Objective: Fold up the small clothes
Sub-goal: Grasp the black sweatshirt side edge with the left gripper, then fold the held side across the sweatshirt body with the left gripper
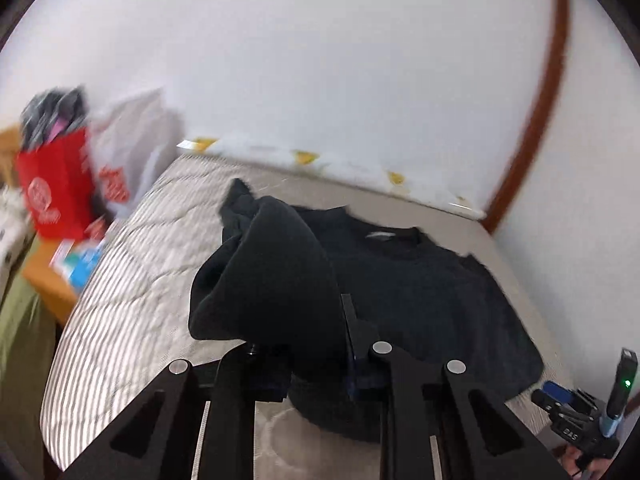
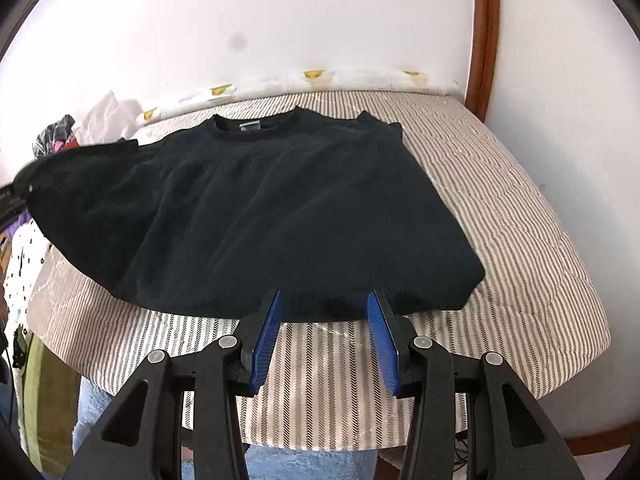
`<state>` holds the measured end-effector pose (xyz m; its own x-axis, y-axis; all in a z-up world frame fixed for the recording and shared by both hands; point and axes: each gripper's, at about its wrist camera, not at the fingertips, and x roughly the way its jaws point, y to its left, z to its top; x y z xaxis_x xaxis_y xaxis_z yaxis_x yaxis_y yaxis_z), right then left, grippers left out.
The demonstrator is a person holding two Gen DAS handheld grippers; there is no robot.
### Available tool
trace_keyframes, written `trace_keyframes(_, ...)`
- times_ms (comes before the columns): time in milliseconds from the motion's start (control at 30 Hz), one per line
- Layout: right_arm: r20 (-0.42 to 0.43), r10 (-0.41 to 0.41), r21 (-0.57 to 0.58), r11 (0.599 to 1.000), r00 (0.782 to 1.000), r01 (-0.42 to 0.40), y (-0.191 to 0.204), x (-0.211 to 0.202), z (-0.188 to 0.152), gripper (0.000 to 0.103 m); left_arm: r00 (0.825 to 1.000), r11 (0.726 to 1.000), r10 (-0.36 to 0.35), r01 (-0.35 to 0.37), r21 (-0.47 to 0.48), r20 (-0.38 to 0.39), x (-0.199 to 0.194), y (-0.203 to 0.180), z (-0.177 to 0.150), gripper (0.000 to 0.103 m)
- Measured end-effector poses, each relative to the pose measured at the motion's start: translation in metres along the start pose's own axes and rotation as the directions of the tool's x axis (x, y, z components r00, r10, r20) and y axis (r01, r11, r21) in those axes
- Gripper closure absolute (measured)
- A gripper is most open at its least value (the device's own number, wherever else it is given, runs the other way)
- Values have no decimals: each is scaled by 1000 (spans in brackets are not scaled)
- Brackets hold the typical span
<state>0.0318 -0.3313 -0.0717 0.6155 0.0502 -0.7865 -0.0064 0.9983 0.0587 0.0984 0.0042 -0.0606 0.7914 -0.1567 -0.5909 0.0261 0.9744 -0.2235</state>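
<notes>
Early in fold: black shirt (image 2: 256,208) flat on striped bed (image 2: 500,240), left claw (image 1: 316,340) clenched on raised side, right claw (image 2: 324,332) released, empty.

The black t-shirt (image 2: 256,208) is soft matt cotton-like cloth with a ribbed collar. Beneath it the mattress (image 2: 500,240) wears a quilted, striped woven fabric, slightly rough. The right gripper (image 2: 326,340) is matt black plastic with ridged blue rubbery pads (image 2: 266,340) and small shiny metal pins. The red bag (image 1: 56,192) looks like smooth paper, and the door frame (image 2: 482,40) is glossy wood
</notes>
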Motion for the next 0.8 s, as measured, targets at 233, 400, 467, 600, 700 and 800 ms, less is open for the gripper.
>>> trace_keyframes(233, 9, -1, 1, 1000, 1000, 1, -14, -7, -1, 59, 986, 972, -151, 161, 171, -67, 23, -76, -3, 85)
trace_keyframes(400, -6, -15, -15, 1000, 1000, 15, -22, -7, -2, 59, 954, 947, -214, 256, 197, -210, 67, -106, -29, 84)
trace_keyframes(467, -19, -23, -21, 1000, 1000, 22, -23, -4, -2, 59, 936, 940, -222, 280, 193, -275, 80, -112, -40, 84)
trace_keyframes(600, -24, -19, -35, 999, 1000, 18, -25, -2, 2, 59, 925, 924, -219, 299, 239, -310, 83, -119, -55, 79)
trace_keyframes(700, -16, 5, -20, 1000, 1000, -5, -25, -1, 10, 58, 920, 911, -242, 325, 255, -310, 68, -111, -55, 74)
trace_keyframes(800, 8, 70, -8, 998, 998, -70, -17, -4, 19, 51, 916, 907, -274, 348, 237, -294, 54, -99, -53, 70)
